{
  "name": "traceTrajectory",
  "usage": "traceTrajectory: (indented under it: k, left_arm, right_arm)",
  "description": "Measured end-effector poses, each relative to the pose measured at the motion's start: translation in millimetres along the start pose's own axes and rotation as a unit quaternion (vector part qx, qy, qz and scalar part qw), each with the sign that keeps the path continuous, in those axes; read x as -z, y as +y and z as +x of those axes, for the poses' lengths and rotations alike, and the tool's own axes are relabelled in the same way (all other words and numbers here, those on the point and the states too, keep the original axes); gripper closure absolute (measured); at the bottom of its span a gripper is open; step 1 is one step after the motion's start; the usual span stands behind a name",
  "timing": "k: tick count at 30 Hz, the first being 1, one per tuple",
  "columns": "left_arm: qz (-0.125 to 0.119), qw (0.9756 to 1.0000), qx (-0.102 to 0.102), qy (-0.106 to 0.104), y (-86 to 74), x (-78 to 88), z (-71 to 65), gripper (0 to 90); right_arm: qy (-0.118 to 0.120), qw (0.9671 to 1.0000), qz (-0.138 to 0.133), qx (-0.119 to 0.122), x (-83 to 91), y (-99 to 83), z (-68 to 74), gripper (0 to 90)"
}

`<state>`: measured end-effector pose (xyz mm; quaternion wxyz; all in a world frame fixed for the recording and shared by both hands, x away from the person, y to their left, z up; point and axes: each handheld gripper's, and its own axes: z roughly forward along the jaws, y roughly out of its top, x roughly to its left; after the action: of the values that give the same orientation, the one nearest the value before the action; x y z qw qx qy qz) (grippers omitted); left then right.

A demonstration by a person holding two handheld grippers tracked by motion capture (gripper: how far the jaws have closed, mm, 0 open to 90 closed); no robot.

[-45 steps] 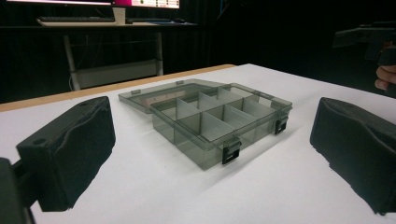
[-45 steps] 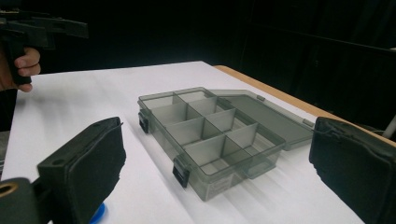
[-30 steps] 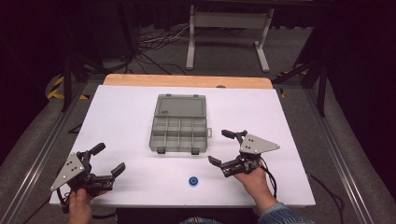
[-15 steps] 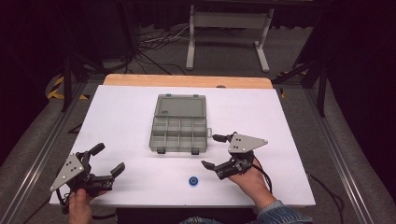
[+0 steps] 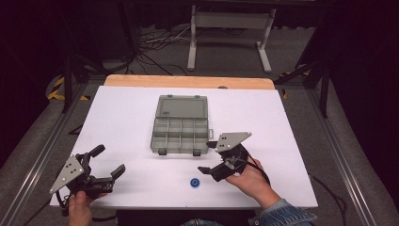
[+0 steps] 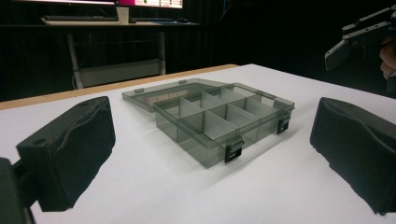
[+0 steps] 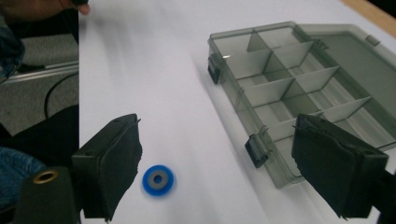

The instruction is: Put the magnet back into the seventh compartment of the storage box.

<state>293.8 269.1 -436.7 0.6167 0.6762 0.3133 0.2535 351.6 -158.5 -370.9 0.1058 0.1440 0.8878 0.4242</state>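
- Left gripper (image 5: pixel 104 162): rests left of and nearer the person than the compartment box (image 5: pixel 180 131). Jaws stand wide with nothing between them.
- Compartment box: at the table's centre, lid folded back flat. All compartments that can be seen are empty, so nothing has been loaded yet.
- Blue ring (image 5: pixel 194 182): lies flat on the table (image 5: pixel 127 108), in front of the box's latched front edge and apart from it. Judged to be the part to be picked; the pick and the placement remain to be done.
- Right gripper (image 5: pixel 208 157): right of the box's front corner, just beside the ring. Its jaws have just been closing, remain apart, and hold nothing.
- Surface: white tabletop with a wooden far edge.
- Room: dark, with grey floor, cables and a metal stand (image 5: pixel 229 35) beyond the box.
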Motion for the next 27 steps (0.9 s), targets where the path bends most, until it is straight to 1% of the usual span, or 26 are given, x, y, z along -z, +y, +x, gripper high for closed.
traceTrajectory:
  k: [4, 7, 8, 9, 10, 12, 14, 15, 17, 18, 19, 21, 23, 24, 25, 27]
  left_arm:
    - [-0.003, 1.0, 0.002, 0.001, -0.4, -0.2, 0.4, 0.8]
    - [-0.001, 1.0, 0.002, 0.001, -0.4, -0.3, 0.1, 0.8]
    - [0.001, 1.0, 0.001, 0.0, -0.1, -0.1, 0.0, 0.8]
    - [0.001, 1.0, 0.001, 0.0, -0.1, -0.1, 0.0, 0.8]
    - [0.001, 1.0, 0.001, 0.0, 0.0, -0.2, -0.2, 0.8]
    - [0.001, 1.0, 0.001, 0.0, 0.1, -0.2, -0.4, 0.8]
    - [0.002, 1.0, 0.001, 0.0, 0.1, 0.0, -0.3, 0.8]
    - [0.002, 1.0, 0.001, 0.001, 0.1, 0.1, -0.1, 0.8]
    - [0.001, 1.0, 0.001, 0.001, 0.0, 0.3, 0.0, 0.8]
    - [0.001, 1.0, 0.001, 0.001, 0.0, 0.3, 0.0, 0.8]
    - [0.0, 1.0, 0.002, 0.001, 0.0, 0.3, 0.0, 0.8]
    - [-0.003, 1.0, 0.003, 0.003, -0.2, 0.1, -0.1, 0.8]
    - [-0.002, 1.0, 0.004, 0.003, -0.2, 0.0, -0.1, 0.8]
    - [-0.001, 1.0, 0.003, 0.002, 0.0, 0.1, -0.1, 0.8]
    - [-0.001, 1.0, 0.003, 0.002, 0.1, 0.0, -0.2, 0.8]
    - [0.001, 1.0, 0.003, 0.0, 0.3, 0.1, -0.3, 0.8]
  right_arm:
    - [0.014, 0.9991, 0.038, 0.011, -4.4, 7.3, 2.4, 16.0]
    - [0.019, 0.9967, 0.075, 0.025, -9.2, 12.9, 6.0, 16.0]
    - [0.019, 0.996, 0.083, 0.029, -10.3, 14.2, 6.9, 16.0]
    - [0.019, 0.996, 0.083, 0.029, -10.3, 14.2, 6.9, 16.0]
    - [0.027, 0.9944, 0.098, 0.03, -12.4, 16.5, 8.0, 15.7]
    - [0.042, 0.9917, 0.119, 0.023, -15.9, 18.7, 8.2, 14.9]
    - [0.054, 0.9879, 0.144, 0.017, -19.7, 20.2, 8.4, 14.7]
    - [0.055, 0.9857, 0.158, 0.016, -21.6, 20.7, 9.1, 14.7]
    - [0.056, 0.9836, 0.171, 0.019, -24.4, 21.5, 9.6, 14.7]
    - [0.056, 0.9836, 0.171, 0.019, -24.4, 21.5, 9.6, 14.7]
    - [0.058, 0.9822, 0.178, 0.016, -25.3, 21.9, 10.4, 14.7]
    - [0.056, 0.9799, 0.19, 0.019, -27.0, 22.7, 11.3, 14.5]
    - [0.063, 0.9753, 0.21, 0.026, -29.7, 23.6, 12.7, 14.2]
    - [0.063, 0.9723, 0.224, 0.024, -31.1, 24.1, 15.1, 14.0]
    - [0.063, 0.9706, 0.231, 0.028, -31.9, 24.4, 15.6, 14.0]
    - [0.062, 0.9686, 0.239, 0.03, -33.5, 24.9, 17.2, 13.9]
